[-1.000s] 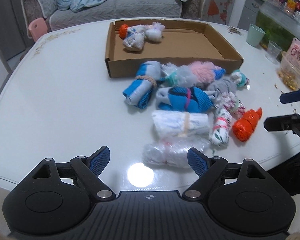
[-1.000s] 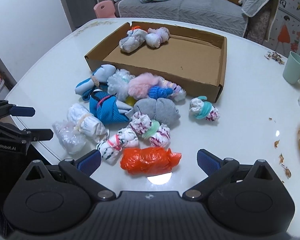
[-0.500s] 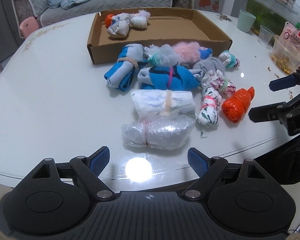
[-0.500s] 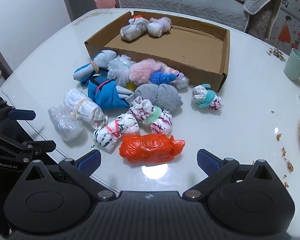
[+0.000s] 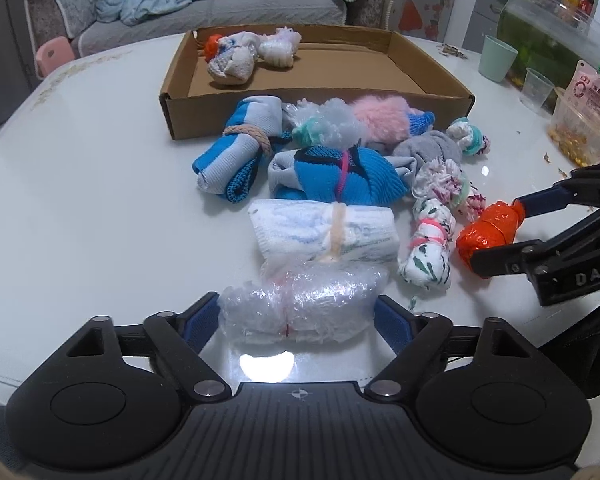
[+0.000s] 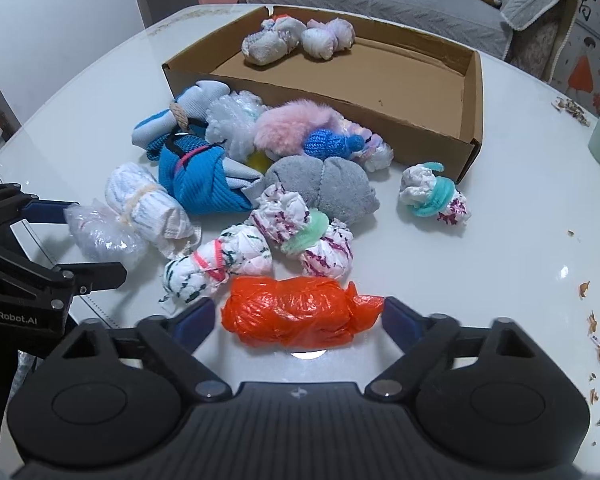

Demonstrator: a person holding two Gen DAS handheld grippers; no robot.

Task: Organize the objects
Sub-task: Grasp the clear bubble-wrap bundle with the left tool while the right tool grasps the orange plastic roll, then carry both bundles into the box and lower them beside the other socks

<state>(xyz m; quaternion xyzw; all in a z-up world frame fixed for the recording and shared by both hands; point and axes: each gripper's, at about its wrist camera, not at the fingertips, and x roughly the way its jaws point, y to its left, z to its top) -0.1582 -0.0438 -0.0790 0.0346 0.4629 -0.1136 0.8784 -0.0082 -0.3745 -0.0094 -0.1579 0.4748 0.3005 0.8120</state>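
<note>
White glossy table (image 5: 80, 208), grey sofa (image 5: 228, 4) behind it with blue and pink laundry on top. Cardboard box (image 5: 312, 92) sits at table's far middle, open top, two white bundles (image 5: 252, 54) in its far-left corner.

Left to right in left wrist view: blue-grey sock roll (image 5: 236, 152) tied with tan cord, just in front of box's near wall; blue knit bundle (image 5: 336, 176) with pink band beside it; white towel roll (image 5: 328, 232) with beige band in front of that; clear plastic bundle (image 5: 300, 308) nearest camera, touching the towel roll. Left claw (image 5: 298, 318) spread wide, both blue pads flanking the plastic bundle at its ends, not clenched on it; contact at the pads cannot be told. Further right: pink fluffy item (image 5: 384, 114), grey sock ball (image 5: 428, 148), white-and-green patterned roll (image 5: 426, 248) with pink band, orange plastic bundle (image 5: 488, 232).

Right claw (image 6: 298, 318) also released, fingers straddling the orange plastic bundle (image 6: 300, 316), one at each end, gap looks small. Same claw seen from the side in left view (image 5: 504, 232), upper finger over the orange bundle, lower finger under its near edge.

Far right: small white bundle with teal band (image 6: 434, 194) alone on table, mint cup (image 5: 498, 58), clear cup (image 5: 536, 88), snack container (image 5: 580, 136), crumbs (image 6: 594, 328) scattered on table.
</note>
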